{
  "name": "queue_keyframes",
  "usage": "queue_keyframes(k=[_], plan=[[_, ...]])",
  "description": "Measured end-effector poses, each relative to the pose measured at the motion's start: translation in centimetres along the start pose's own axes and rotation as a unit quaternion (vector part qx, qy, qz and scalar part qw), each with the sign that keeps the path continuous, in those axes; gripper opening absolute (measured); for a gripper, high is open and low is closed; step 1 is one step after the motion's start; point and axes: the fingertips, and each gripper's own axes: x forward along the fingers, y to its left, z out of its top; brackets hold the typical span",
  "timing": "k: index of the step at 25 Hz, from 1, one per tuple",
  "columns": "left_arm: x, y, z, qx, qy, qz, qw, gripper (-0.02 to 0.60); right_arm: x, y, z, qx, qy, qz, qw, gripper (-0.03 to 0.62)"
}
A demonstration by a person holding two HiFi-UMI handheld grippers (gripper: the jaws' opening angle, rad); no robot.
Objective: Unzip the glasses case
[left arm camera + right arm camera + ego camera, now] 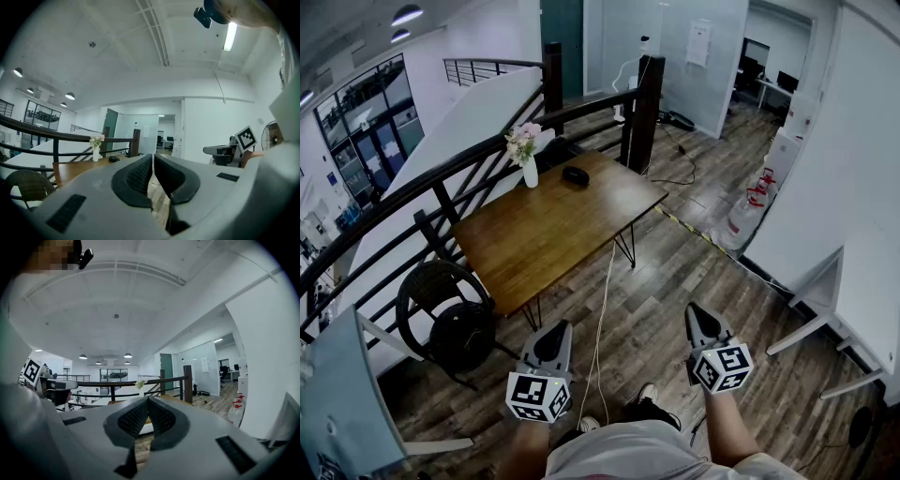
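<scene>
A: Where's the glasses case?
B: On the table, at its far end, near the flower vase.
A: And the tools?
B: The left tool and right tool are both closed on nothing, over the floor.

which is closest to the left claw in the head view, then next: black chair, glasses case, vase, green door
1. black chair, just left of the left claw
2. glasses case and vase, far end of the table, too close to call
3. green door, at the back
</scene>
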Motion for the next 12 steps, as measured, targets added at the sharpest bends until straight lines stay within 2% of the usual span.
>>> queue_keyframes(k=[12], plan=[[0.40,0.52,-0.53,-0.006,0.004,-0.001,1.0000,0.025,0.51,0.27,-0.23,-0.010,0.003,0.000,1.000,0.051]])
